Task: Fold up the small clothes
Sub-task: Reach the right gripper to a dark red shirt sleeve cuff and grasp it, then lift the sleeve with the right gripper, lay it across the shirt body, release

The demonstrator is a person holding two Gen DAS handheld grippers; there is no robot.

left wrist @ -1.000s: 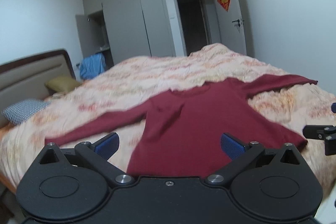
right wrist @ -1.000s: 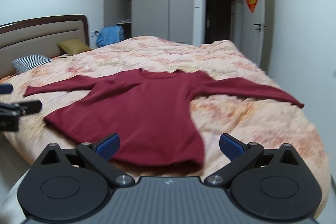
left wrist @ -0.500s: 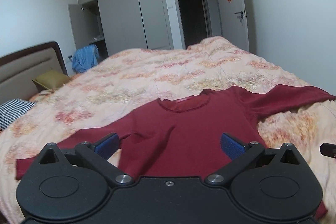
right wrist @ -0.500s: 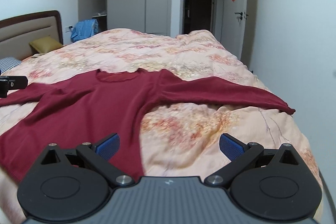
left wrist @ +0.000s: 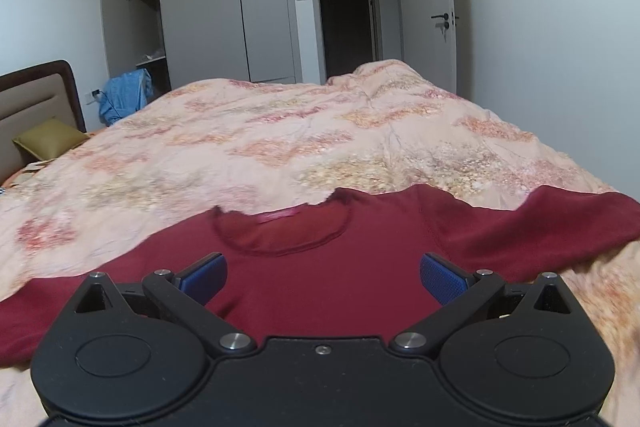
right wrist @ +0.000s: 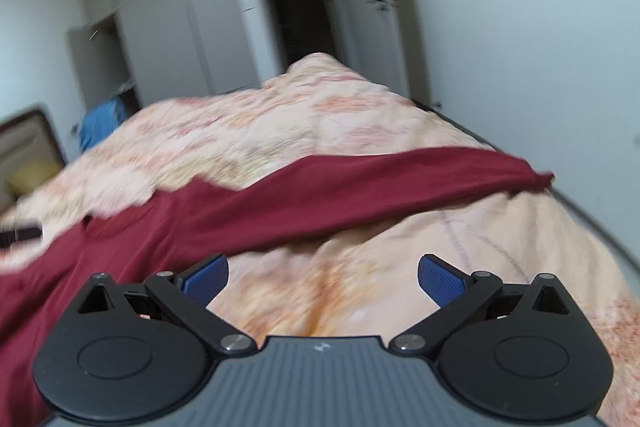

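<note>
A dark red long-sleeved top [left wrist: 320, 279] lies flat, sleeves spread, on the floral peach bedspread [left wrist: 280, 147]. My left gripper [left wrist: 322, 277] is open and empty, low over the chest just below the neckline [left wrist: 280, 231]. My right gripper [right wrist: 322, 277] is open and empty over bare bedspread [right wrist: 320, 291], just short of the top's right sleeve [right wrist: 360, 187], which runs across to the bed's right edge. The top's body [right wrist: 60, 275] shows at the left of the right wrist view. That view is blurred.
A headboard [left wrist: 36, 107] and an olive pillow [left wrist: 48, 139] are at the far left. Grey wardrobes [left wrist: 224, 7], a blue garment [left wrist: 124, 95] and an open dark doorway [left wrist: 344, 15] lie beyond the bed. A white wall [right wrist: 520, 67] runs close along the bed's right side.
Both grippers have moved forward over the bed. The left now sits over the chest near the neckline. The right has swung right toward the right sleeve and tilted. Both stay open.
</note>
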